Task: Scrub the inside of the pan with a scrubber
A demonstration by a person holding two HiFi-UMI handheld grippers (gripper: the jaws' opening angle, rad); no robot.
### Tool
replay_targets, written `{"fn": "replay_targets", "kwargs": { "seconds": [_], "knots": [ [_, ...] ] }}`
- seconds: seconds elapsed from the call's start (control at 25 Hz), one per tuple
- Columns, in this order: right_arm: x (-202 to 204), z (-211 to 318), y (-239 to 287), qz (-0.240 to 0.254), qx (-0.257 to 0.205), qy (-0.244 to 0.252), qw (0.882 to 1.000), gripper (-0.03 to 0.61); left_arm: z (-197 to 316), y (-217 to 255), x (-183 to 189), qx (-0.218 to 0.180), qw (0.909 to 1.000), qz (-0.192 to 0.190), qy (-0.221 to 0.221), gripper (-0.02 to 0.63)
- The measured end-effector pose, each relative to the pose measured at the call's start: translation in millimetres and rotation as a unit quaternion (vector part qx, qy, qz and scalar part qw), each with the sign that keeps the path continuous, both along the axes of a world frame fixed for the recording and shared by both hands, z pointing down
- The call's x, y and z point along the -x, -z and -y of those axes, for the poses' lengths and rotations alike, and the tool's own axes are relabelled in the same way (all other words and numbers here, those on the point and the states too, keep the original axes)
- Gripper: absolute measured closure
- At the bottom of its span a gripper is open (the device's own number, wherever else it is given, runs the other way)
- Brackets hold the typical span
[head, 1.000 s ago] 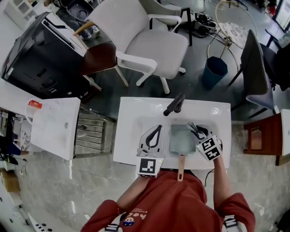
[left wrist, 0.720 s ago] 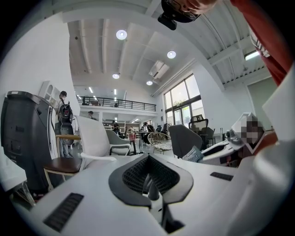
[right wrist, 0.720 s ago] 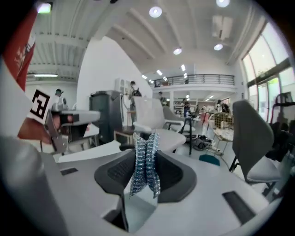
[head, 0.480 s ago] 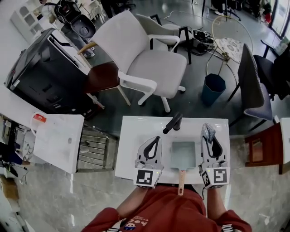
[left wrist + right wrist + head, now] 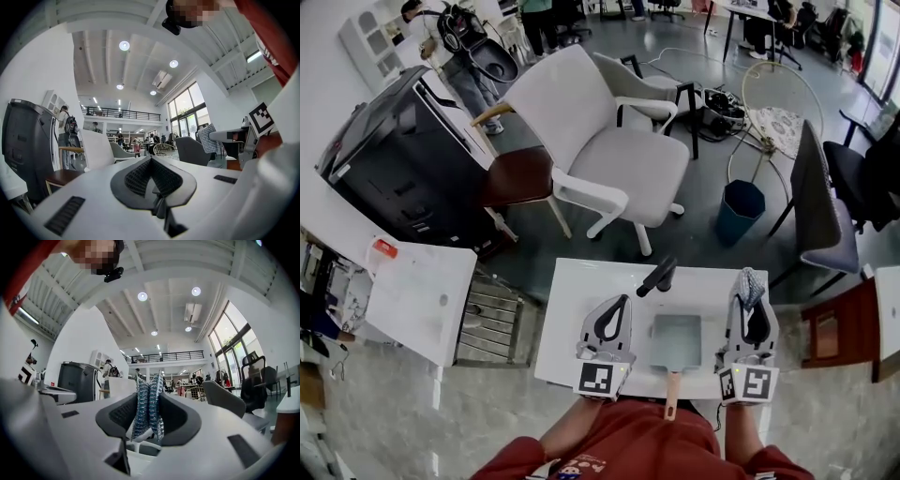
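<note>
A square grey pan [image 5: 676, 339] with a wooden handle [image 5: 672, 395] lies in the white sink [image 5: 581, 281], handle toward me. My right gripper [image 5: 748, 280] is to the right of the pan and outside it, shut on a blue-grey knitted scrubber [image 5: 749, 284]. In the right gripper view the scrubber [image 5: 149, 405] stands pinched between the jaws of the right gripper [image 5: 149, 397]. My left gripper [image 5: 622, 300] is left of the pan, shut with nothing in it. The left gripper [image 5: 151, 160] looks out across the room. Neither gripper view shows the pan.
A black faucet [image 5: 657, 276] stands at the sink's far edge. A white counter [image 5: 417, 286] and metal rack [image 5: 494, 314] are to the left. Beyond the sink are a white chair [image 5: 609, 150], a blue bin [image 5: 739, 210] and a dark chair [image 5: 820, 202].
My right gripper has come up from the pan's right side with the scrubber and now is outside the pan at the right. The left gripper has shifted only a little.
</note>
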State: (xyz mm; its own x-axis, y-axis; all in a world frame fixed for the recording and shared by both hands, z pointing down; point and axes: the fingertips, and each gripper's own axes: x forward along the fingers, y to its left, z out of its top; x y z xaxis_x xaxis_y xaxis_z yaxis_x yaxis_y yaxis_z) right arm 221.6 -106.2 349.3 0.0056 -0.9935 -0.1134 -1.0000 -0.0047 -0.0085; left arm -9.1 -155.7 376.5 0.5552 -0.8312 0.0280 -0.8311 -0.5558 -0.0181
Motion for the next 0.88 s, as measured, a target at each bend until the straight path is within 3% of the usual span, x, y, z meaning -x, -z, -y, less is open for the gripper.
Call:
{"fn": "replay_targets", "kwargs": {
  "seconds": [0.88],
  "knots": [
    [10.4,9.9,-11.0,-0.004,0.025,0.016,1.000,0.428,2.7,5.3,8.9,-0.002,0.9999,-0.002,0.014,0.603]
  ]
}}
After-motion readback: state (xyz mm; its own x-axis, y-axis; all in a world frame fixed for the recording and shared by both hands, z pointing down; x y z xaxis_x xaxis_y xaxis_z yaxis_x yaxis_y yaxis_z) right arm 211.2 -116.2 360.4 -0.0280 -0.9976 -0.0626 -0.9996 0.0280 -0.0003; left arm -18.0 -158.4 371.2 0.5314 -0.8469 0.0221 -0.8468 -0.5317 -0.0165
